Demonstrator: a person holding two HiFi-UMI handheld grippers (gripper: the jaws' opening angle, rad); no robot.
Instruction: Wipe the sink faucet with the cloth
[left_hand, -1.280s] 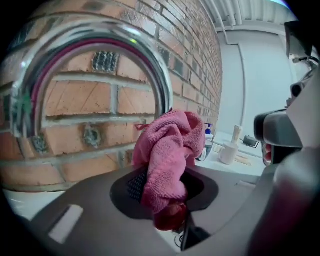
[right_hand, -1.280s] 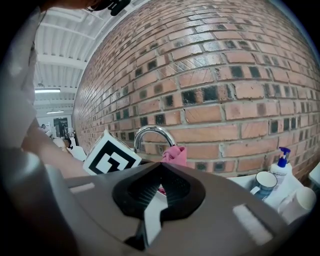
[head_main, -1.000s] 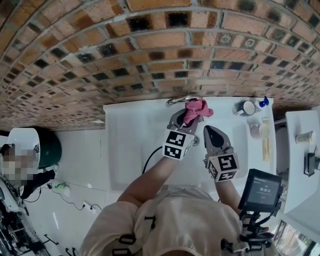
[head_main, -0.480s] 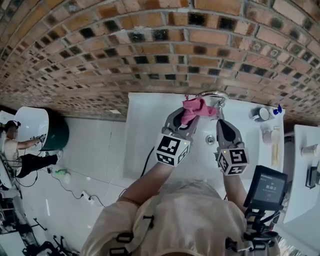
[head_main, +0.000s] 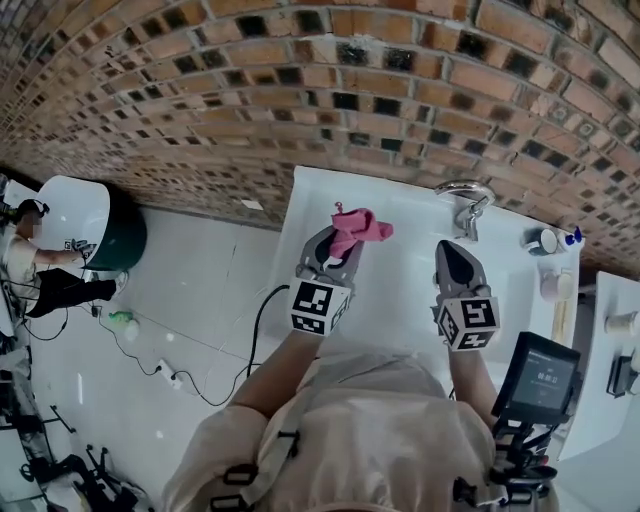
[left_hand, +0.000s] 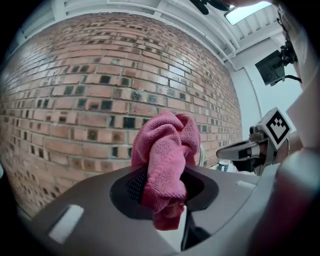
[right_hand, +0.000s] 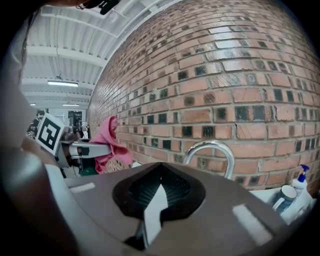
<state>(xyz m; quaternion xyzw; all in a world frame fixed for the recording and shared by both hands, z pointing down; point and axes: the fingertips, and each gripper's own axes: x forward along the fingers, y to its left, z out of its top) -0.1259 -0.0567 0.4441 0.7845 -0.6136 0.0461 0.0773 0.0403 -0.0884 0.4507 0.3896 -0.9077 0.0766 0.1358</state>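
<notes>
1. My left gripper (left_hand: 162, 186) is clamped on the pink cloth (left_hand: 167, 150). Its jaws stand partway apart with the bunched fabric pinched between the pads. Most of the cloth bulges up past the tips, and a short tail hangs below them.
2. My right gripper (right_hand: 159, 192) has its jaws drawn together at the tips, with nothing between them.
3. The faucet (right_hand: 210, 144), a chrome arch, stands just ahead of the right gripper and slightly to its right, against the brick wall (right_hand: 225, 75). The gripper is not touching it.
4. From the left gripper, the faucet lies off to the right, well apart from the cloth. The cloth is in the air and touches only the jaws.
5. In the head view I hold both grippers side by side over the white sink counter (head_main: 310, 205), pointing toward the wall. The left one is near the counter's left edge.
6. Further right of the right gripper, a pump bottle with a blue top (right_hand: 301, 180) and a cup (right_hand: 286, 196) stand by the wall.
7. Below and left of the left gripper, a black cable (head_main: 255, 330) trails across the pale floor.
</notes>
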